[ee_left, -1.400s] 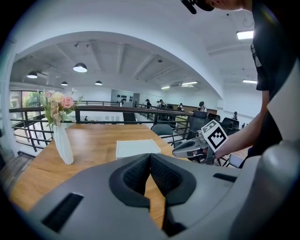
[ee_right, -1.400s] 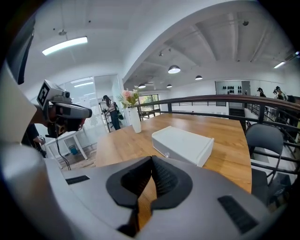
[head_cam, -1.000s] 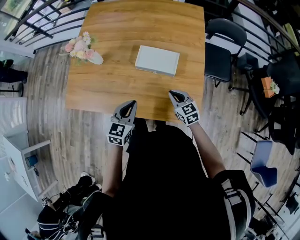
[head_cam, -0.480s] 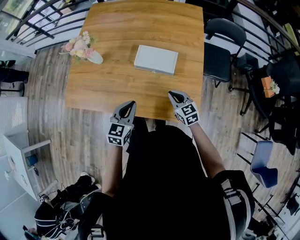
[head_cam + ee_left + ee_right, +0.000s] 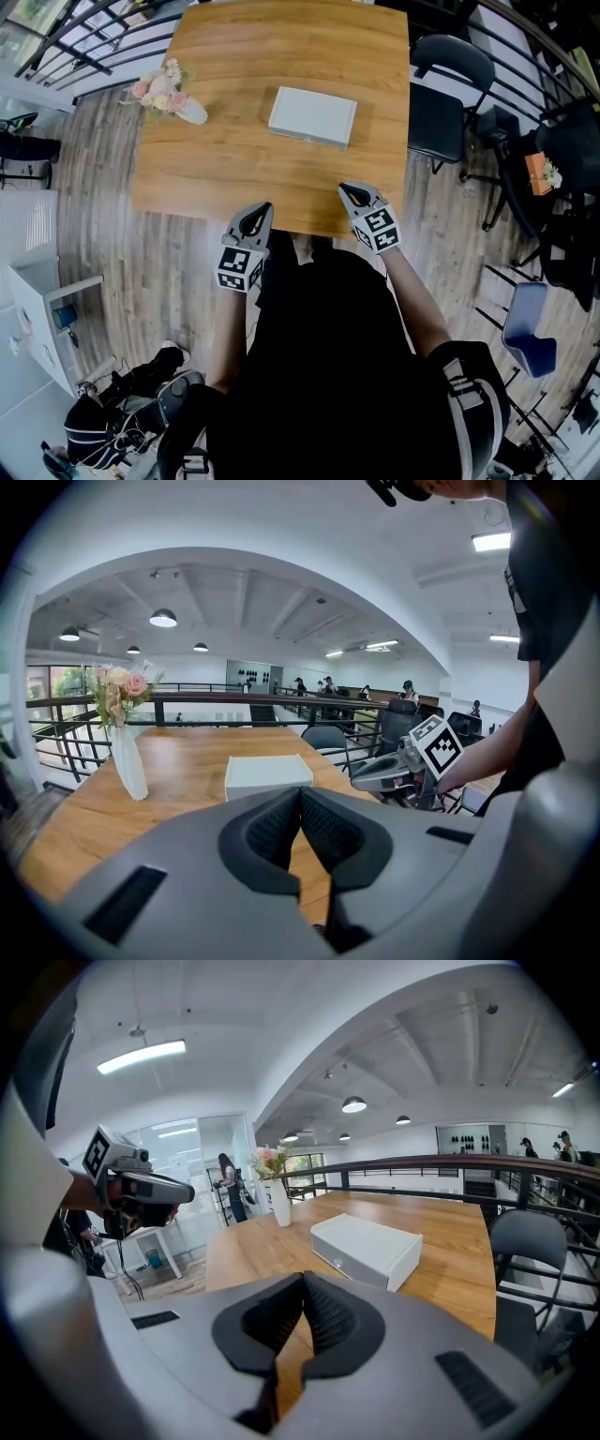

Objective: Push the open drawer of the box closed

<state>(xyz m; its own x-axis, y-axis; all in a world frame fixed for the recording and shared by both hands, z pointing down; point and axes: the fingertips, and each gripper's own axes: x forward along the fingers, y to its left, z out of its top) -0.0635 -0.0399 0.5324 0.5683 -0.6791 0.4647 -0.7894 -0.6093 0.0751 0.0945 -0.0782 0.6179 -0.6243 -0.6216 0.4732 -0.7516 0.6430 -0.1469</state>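
Observation:
A white box [image 5: 312, 116] lies flat on the far middle of the wooden table [image 5: 216, 178]. Its drawer front [image 5: 352, 1266] faces me, looks flush with the box and carries a small round knob. Both grippers hover at the table's near edge, well short of the box. The left gripper [image 5: 263, 206] is shut and empty, its jaws meeting in the left gripper view [image 5: 300, 794] with the box [image 5: 267, 776] ahead. The right gripper [image 5: 343, 188] is also shut and empty [image 5: 303, 1279], pointing toward the box's drawer side.
A white vase of pink flowers [image 5: 167, 94] stands at the table's far left. A dark chair [image 5: 445, 94] sits by the table's right edge, with more chairs beyond. A black railing [image 5: 84, 56] runs behind the table. A white cabinet [image 5: 37, 319] stands on the floor at left.
Nothing has moved on the table; both grippers stay shut at the near edge. Only the head view shifts very slightly.

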